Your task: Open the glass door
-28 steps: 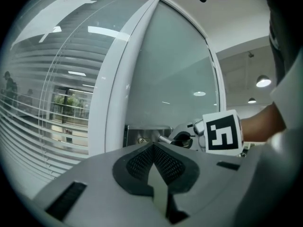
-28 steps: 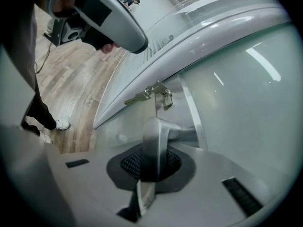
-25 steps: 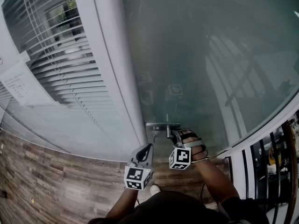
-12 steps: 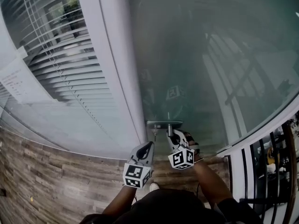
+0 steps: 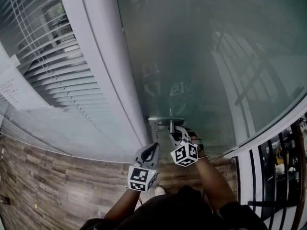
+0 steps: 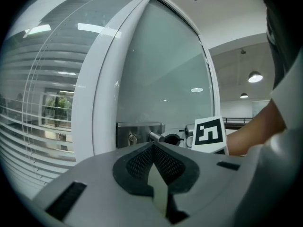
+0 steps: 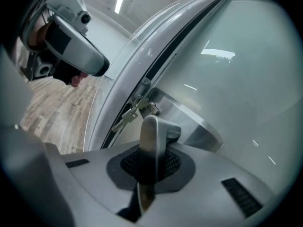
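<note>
The frosted glass door (image 5: 206,56) fills the head view, with a steel lock plate (image 5: 163,120) at its left edge. A metal lever handle (image 5: 171,126) sticks out of the plate. My right gripper (image 5: 175,134) is shut on that handle; in the right gripper view the handle (image 7: 150,141) runs straight between the pads of the right gripper (image 7: 149,162). A key bunch (image 7: 128,115) hangs from the lock. My left gripper (image 5: 152,150) hangs just left of and below the handle, shut and empty. In the left gripper view the left gripper (image 6: 154,148) faces the lock plate (image 6: 139,134).
A wide white door frame (image 5: 110,80) stands left of the glass, with slatted blinds (image 5: 53,66) and a paper notice (image 5: 12,92) beyond it. Wooden floor (image 5: 48,186) lies below. A black railing (image 5: 283,176) stands at the right.
My right gripper has rolled on the lever handle and shifted slightly left and up in the head view. The left gripper has stayed where it was.
</note>
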Motion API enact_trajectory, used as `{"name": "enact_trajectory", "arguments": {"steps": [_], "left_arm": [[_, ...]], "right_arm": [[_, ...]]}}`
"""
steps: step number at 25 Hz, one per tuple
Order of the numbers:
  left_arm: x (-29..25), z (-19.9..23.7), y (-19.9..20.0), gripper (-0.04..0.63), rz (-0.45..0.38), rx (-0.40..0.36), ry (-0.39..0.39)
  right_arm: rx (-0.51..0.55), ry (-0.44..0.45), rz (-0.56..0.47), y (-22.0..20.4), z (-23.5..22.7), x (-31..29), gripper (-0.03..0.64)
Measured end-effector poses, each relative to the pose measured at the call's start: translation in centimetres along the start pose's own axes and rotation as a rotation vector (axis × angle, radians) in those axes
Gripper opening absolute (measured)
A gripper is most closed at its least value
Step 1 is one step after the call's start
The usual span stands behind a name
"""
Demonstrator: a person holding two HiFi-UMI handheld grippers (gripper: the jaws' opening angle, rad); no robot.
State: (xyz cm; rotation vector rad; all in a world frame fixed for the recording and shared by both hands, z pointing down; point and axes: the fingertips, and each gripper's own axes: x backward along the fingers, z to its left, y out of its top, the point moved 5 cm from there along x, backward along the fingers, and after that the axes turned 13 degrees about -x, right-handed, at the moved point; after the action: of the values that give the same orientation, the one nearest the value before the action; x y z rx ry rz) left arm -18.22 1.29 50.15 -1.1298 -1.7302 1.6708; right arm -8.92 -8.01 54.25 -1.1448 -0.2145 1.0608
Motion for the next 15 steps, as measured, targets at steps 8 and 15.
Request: {"name": "enact_trajectory", "arguments": {"steps": [8, 15], "left_arm": [[-3.2, -0.8, 0.6, -0.002, 0.005, -0.022, 0.017], [-8.2, -0.7, 1.7, -0.002, -0.002, -0.021, 0.085]], "right_arm": [[-0.024, 0.04, -0.002, -0.8, -3.0, -2.9, 0.015], [-0.076, 0.099, 0.02, -1.5, -7.2, -6.6, 0.015]]}}
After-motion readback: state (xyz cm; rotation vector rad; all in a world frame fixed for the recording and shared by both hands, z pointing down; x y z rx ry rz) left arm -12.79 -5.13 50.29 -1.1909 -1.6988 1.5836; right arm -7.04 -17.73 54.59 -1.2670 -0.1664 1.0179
